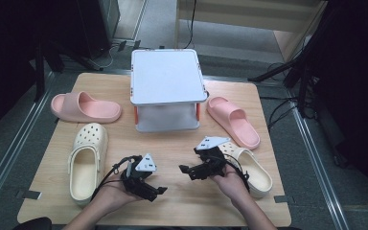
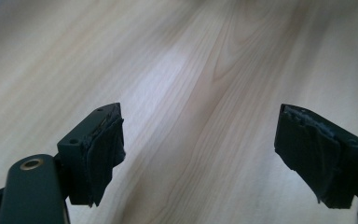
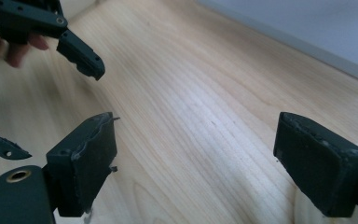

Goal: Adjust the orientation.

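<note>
My left gripper point(image 1: 156, 191) is held low over the front middle of the wooden table point(image 1: 172, 143), pointing right. In the left gripper view its jaws point(image 2: 200, 154) stand wide open over bare wood, nothing between them. My right gripper point(image 1: 187, 172) faces it, pointing left, a short gap away. Its jaws point(image 3: 196, 158) are open too and hold nothing. The left gripper's fingertip point(image 3: 81, 58) and a hand show at the upper left of the right gripper view.
A white two-level rack point(image 1: 166, 88) stands at the back centre. One pink slide point(image 1: 86, 108) lies to the rack's left, another pink slide point(image 1: 233, 120) to its right. A cream clog point(image 1: 87, 160) lies front left. A second cream clog point(image 1: 251, 168) sits by my right hand, its edge point(image 3: 304, 211) below the right jaw.
</note>
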`<state>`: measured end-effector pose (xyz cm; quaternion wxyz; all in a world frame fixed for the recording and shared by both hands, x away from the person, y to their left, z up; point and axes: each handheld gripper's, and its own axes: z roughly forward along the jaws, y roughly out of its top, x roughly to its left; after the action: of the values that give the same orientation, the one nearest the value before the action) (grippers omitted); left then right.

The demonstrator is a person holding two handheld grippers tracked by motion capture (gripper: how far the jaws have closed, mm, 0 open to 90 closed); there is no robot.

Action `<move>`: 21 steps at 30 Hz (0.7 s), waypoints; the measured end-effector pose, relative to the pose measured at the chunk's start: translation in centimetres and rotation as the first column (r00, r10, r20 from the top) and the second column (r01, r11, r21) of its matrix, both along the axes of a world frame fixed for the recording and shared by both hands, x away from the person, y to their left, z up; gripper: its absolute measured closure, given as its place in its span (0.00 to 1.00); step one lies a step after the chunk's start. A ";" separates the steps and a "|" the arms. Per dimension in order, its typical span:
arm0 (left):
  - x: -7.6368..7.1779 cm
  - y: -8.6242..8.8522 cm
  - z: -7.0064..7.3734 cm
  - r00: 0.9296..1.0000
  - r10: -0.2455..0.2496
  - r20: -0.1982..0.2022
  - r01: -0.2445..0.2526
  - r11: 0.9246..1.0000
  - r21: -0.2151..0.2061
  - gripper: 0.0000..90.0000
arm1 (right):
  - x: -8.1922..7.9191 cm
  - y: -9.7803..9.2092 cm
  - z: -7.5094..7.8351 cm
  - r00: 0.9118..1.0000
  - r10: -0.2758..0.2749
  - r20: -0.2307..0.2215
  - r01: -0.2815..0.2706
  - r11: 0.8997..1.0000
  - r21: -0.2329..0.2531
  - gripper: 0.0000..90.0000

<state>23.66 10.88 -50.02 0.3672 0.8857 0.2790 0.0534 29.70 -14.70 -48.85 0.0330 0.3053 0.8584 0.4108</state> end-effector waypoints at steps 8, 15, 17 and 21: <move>0.9 1.9 2.2 0.996 0.075 -0.051 -0.081 0.990 -0.114 0.45 | -1.2 -1.1 1.5 0.998 -0.018 0.061 0.011 0.993 0.114 0.15; 1.8 1.9 2.2 0.992 0.080 -0.097 -0.083 0.996 -0.029 0.47 | -1.9 -1.1 1.0 0.999 -0.040 0.019 0.039 0.999 0.036 0.13; 1.9 2.0 2.2 0.991 0.090 -0.101 -0.093 0.995 -0.025 0.44 | -2.0 -1.2 1.0 1.000 -0.027 0.007 0.027 0.999 0.025 0.11; 2.4 2.2 2.1 0.982 0.103 -0.156 -0.107 0.994 -0.021 0.44 | -2.4 -1.3 0.7 1.000 -0.013 0.017 0.015 0.997 -0.074 0.09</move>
<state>26.05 13.04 -47.96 0.3539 0.8658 0.3536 -0.0001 27.25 -16.02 -48.14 0.0542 0.3065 0.8707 0.3807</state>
